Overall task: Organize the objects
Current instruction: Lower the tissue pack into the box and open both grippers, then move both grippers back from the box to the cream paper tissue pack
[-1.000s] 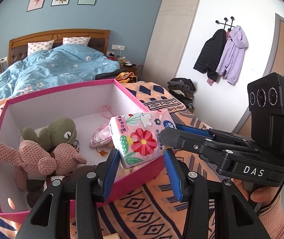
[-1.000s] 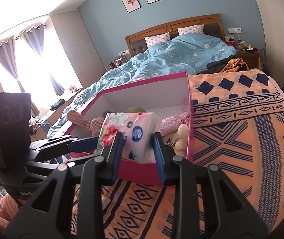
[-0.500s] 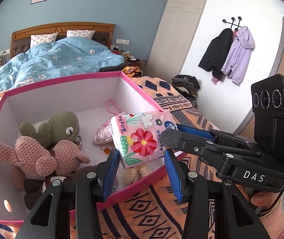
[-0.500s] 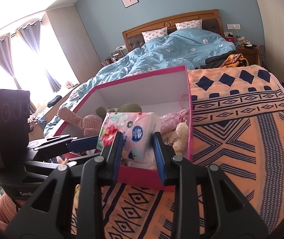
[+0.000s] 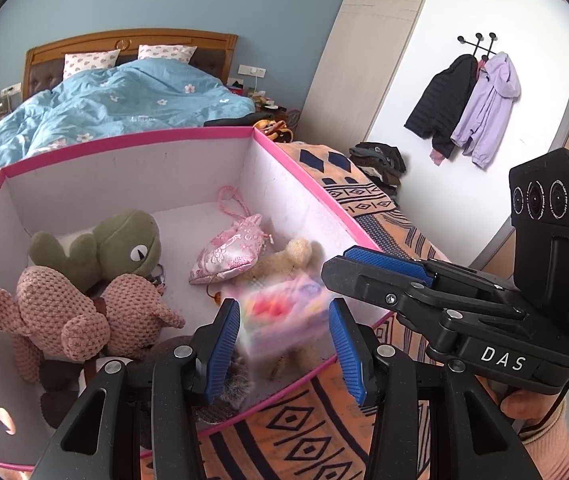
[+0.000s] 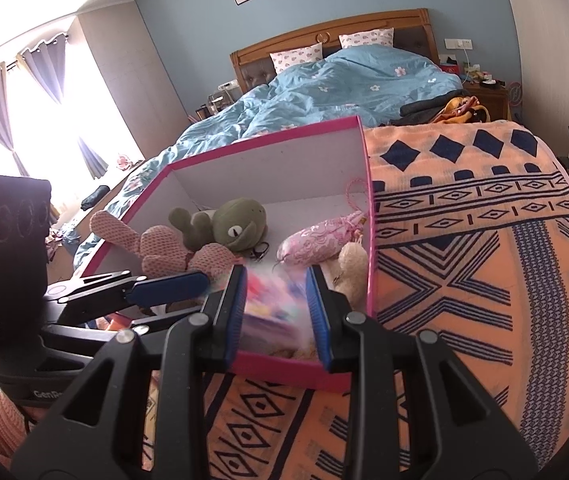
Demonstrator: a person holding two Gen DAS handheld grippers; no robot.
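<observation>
Mostly done, judging by the contents: green frog plush (image 5: 124, 240), knitted pink toy (image 5: 64, 312) and satin pouch (image 5: 228, 252) already lying inside the pink box (image 5: 124, 140). Tissue pack (image 5: 284, 316) smeared by motion, low over the box's near corner, about 5 o'clock from the pouch, between the narrowly set pads of the right gripper (image 6: 276, 312). Pinched or slipping free: impossible to tell. Left gripper (image 5: 284, 344) parted, empty. Remaining: settling the pack inside.

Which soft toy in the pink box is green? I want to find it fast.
The frog plush, lying against the box's left side. The knitted toy in front of it is pink, and the small plush near the right wall is beige.
</observation>
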